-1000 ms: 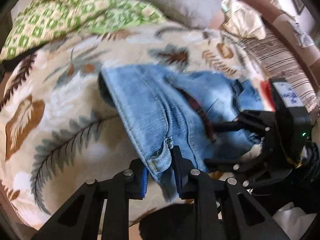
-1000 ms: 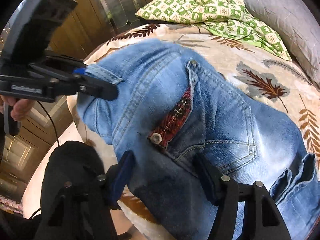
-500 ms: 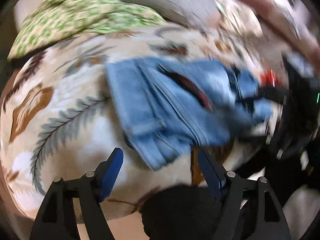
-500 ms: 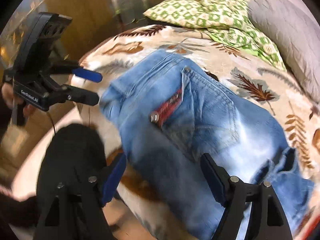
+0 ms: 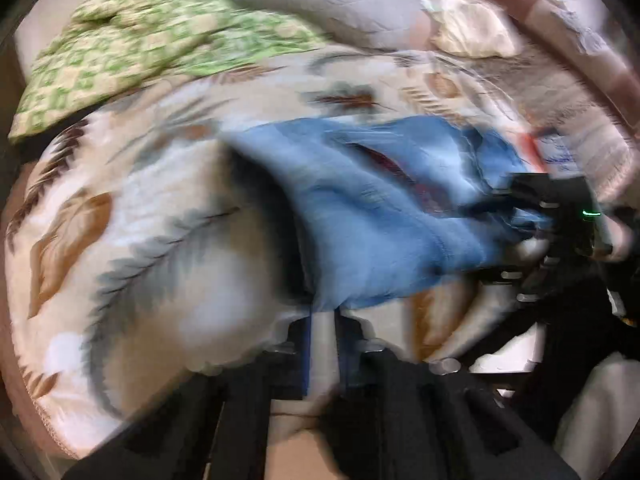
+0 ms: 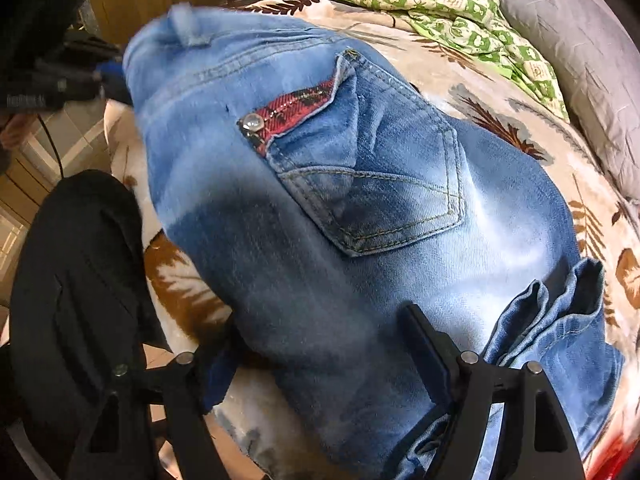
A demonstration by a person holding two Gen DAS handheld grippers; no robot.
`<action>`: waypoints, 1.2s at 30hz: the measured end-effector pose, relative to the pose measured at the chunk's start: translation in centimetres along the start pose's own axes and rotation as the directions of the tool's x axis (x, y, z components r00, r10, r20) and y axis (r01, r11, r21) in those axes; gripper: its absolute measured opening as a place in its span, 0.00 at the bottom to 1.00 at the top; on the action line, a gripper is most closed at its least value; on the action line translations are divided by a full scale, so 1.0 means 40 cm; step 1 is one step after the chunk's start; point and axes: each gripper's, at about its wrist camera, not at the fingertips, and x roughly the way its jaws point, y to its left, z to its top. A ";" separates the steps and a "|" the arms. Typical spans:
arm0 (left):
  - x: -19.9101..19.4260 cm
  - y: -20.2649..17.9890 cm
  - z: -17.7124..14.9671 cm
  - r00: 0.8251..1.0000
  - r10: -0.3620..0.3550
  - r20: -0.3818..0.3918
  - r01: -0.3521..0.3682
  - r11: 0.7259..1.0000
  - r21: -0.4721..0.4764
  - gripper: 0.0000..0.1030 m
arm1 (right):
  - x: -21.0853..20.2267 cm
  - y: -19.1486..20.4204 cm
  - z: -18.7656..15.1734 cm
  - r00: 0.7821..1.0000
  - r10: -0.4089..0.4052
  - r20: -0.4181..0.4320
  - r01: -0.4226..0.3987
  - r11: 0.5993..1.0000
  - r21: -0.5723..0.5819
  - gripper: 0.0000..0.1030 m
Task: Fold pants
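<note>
Jeans: I see them folded on the bed, waistband toward left gripper, long axis running away right.
Left gripper: nearly closed, pinching waistband.
Right gripper: spread wide, straddling denim.

No text can be read; faint lettering on the left gripper body (too blurred).

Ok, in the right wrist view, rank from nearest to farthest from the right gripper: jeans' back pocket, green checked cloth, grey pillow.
From the right gripper:
1. Back pocket, just ahead, centre.
2. Green checked cloth at the top and grey pillow at the upper right: too close to call.
</note>
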 end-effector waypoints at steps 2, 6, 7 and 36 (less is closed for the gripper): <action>0.065 0.075 -0.038 0.994 0.038 -0.099 -0.046 0.996 -0.079 0.00 | 0.005 0.003 -0.001 1.000 -0.007 -0.002 0.007 1.000 0.001 0.78; 0.048 0.103 -0.088 0.997 -0.070 -0.039 0.062 0.983 -0.173 0.00 | 0.008 0.012 0.000 1.000 -0.025 0.004 0.025 1.000 -0.006 0.81; 0.039 0.098 -0.088 0.996 -0.088 -0.028 0.082 0.981 -0.173 0.00 | 0.009 0.014 0.000 1.000 -0.017 0.005 0.017 1.000 -0.008 0.82; 0.095 -0.043 -0.002 0.985 -0.162 -0.052 0.164 0.986 0.027 0.29 | -0.034 0.064 -0.007 0.996 0.079 0.036 -0.079 0.997 -0.005 0.29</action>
